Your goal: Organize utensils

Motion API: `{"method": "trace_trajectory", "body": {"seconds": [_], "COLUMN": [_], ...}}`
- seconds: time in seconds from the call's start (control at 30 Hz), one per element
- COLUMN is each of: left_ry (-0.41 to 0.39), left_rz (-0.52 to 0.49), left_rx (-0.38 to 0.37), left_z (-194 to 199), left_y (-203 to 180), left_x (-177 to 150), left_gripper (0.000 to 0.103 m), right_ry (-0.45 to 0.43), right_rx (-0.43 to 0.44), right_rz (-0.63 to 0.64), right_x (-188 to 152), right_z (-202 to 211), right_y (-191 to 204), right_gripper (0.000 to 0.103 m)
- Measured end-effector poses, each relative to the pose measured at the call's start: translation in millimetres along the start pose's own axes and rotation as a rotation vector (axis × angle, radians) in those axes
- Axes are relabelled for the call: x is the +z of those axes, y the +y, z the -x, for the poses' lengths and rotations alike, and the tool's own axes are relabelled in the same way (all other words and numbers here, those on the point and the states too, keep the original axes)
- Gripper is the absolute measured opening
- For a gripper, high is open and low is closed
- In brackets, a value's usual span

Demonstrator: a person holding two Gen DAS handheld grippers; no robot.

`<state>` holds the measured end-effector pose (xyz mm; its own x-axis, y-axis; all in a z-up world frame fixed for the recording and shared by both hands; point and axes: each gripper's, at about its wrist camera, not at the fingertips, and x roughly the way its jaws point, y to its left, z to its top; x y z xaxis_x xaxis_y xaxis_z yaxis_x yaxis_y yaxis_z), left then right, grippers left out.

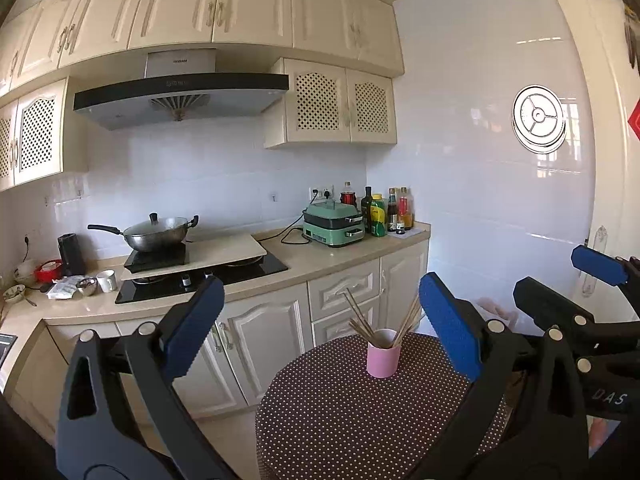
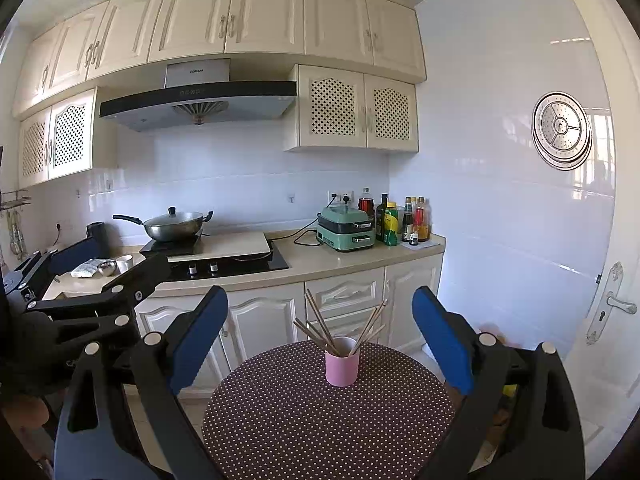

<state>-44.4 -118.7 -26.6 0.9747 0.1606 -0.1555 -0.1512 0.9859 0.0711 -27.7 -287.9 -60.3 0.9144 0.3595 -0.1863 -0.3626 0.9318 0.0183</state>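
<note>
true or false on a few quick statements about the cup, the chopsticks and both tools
1. The pink cup stands upright on the dotted table. True.
2. The chopsticks lie flat on the table. False: they stand in the cup.
3. The left tool is open and empty. True.
4. The right tool grips a chopstick. False: it is open and holds nothing.
5. A lidded wok sits on the counter. True.

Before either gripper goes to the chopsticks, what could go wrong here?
1. The chopsticks fan out loosely; pulling one could drag the others.
2. The pink cup looks light and stands free on the dotted table; a sideways pull may tip it.
3. The left gripper and right gripper are close together and could collide.
</note>
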Motion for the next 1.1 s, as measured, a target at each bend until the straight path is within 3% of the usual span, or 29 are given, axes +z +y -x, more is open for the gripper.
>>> {"method": "trace_trajectory", "body": {"seconds": [1.1], "left_ry": [0.010], "left_rz": [-0.009], "left_rx": [0.020], "left_z": [-5], "left_y": [-17], "left_x": [2], "left_gripper": [0.096], "right_ry": [0.005], "right_rx": [0.024], "right_rz": [-0.006], "right_x": [0], "right_z": [-4], "right_y": [-13], "right_gripper": [0.090]}}
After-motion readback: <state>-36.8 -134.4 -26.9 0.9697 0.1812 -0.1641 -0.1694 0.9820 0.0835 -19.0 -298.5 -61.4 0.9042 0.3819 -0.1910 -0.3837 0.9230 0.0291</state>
